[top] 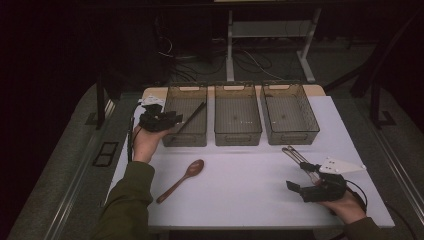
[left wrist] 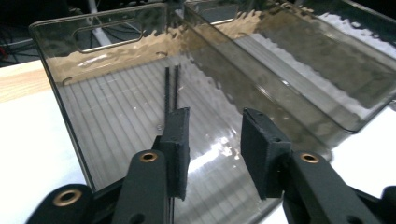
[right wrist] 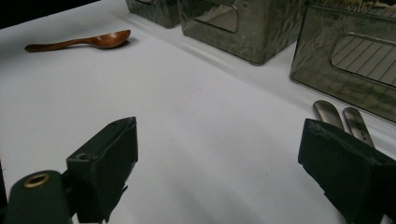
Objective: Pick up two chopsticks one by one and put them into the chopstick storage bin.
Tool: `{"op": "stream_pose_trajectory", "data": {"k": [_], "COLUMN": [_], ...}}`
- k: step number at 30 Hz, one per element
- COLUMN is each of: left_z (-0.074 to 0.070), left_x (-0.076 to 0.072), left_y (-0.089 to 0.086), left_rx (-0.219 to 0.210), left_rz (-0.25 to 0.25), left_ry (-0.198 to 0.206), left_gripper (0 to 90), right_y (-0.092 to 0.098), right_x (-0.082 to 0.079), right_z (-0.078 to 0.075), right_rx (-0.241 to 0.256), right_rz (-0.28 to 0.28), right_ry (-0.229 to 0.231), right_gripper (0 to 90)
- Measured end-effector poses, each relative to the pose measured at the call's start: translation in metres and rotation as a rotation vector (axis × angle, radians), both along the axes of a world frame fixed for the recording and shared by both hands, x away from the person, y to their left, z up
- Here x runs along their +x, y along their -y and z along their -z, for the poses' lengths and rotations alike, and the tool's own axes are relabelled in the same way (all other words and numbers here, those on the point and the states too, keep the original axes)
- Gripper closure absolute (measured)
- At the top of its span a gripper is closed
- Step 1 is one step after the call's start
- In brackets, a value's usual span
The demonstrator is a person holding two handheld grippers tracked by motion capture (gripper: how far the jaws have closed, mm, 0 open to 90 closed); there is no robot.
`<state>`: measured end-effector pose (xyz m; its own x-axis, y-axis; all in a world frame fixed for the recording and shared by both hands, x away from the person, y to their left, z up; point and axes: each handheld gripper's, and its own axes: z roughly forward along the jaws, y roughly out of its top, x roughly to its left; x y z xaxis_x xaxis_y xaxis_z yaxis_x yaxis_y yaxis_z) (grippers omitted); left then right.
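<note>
My left gripper [top: 159,120] hangs over the left bin [top: 186,131], jaws apart, nothing pinched; the black chopsticks [left wrist: 171,91] lie inside that bin, leaning on its far wall. My right gripper [top: 314,188] is spread wide w/ the metal utensils [top: 298,157] just ahead, near the right bin [top: 290,132]. They look thin, stiff, slick, prob. light; I'd pinch across both handles mid-length. Wooden spoon [top: 181,180] lies in front of the left bin.
</note>
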<state>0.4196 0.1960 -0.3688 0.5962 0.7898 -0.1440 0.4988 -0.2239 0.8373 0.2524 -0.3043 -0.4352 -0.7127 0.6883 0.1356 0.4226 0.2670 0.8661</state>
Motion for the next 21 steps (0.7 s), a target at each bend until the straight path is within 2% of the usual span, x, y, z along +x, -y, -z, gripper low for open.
{"op": "stream_pose_trajectory", "data": {"k": [3,10,16,21], "left_z": [-0.005,-0.011,-0.009,-0.003], "left_x": [-0.008,-0.034,-0.055,-0.07], "left_y": [0.001,0.007,0.015,0.02], "left_rx": [-0.032,-0.061,-0.056,-0.045], "left_rz": [0.03,0.113,0.163,0.194], "left_ry": [0.007,0.042,0.062,0.059], "left_gripper": [55.3,44.0,38.7,37.0], "right_y": [0.0,0.0,0.0,0.0], "right_x": [0.0,0.0,0.0,-0.001], "right_z": [0.0,0.0,0.0,0.0], "right_rx": [0.0,0.0,-0.001,-0.001], "right_rz": [0.0,0.001,0.001,0.006], "right_ry": [-0.001,-0.001,0.001,-0.002], "right_gripper": [11.1,11.1,11.1,11.1]}}
